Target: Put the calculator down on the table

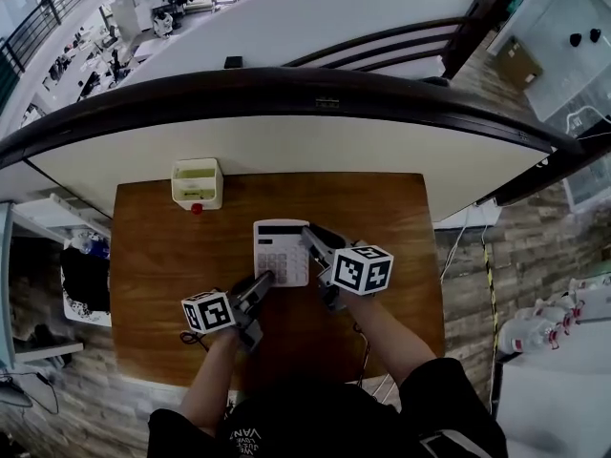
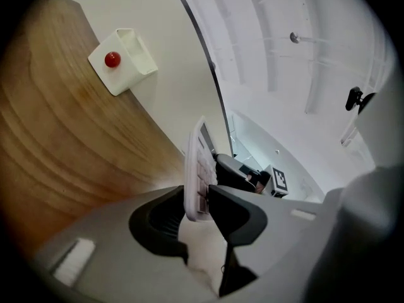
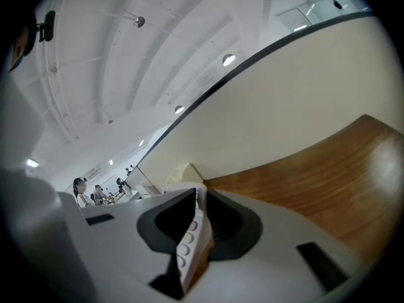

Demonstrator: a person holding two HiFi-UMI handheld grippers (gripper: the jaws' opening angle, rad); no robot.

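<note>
A white calculator (image 1: 280, 251) with a dark display strip lies flat over the middle of the brown wooden table (image 1: 162, 256), held from both sides. My left gripper (image 1: 263, 282) is shut on its near left corner. In the left gripper view the calculator (image 2: 197, 169) stands edge-on between the jaws of the left gripper (image 2: 197, 201), keys against one pad. My right gripper (image 1: 313, 239) grips the right edge. In the right gripper view the calculator's (image 3: 192, 245) round keys show, pinched in the right gripper (image 3: 201, 210). Whether its underside touches the wood I cannot tell.
A cream box (image 1: 197, 181) with a red knob (image 1: 197, 208) stands at the table's far left; the same box (image 2: 123, 59) shows in the left gripper view. A curved white wall (image 1: 286, 141) with a dark rail runs behind the table. People show small in the distance.
</note>
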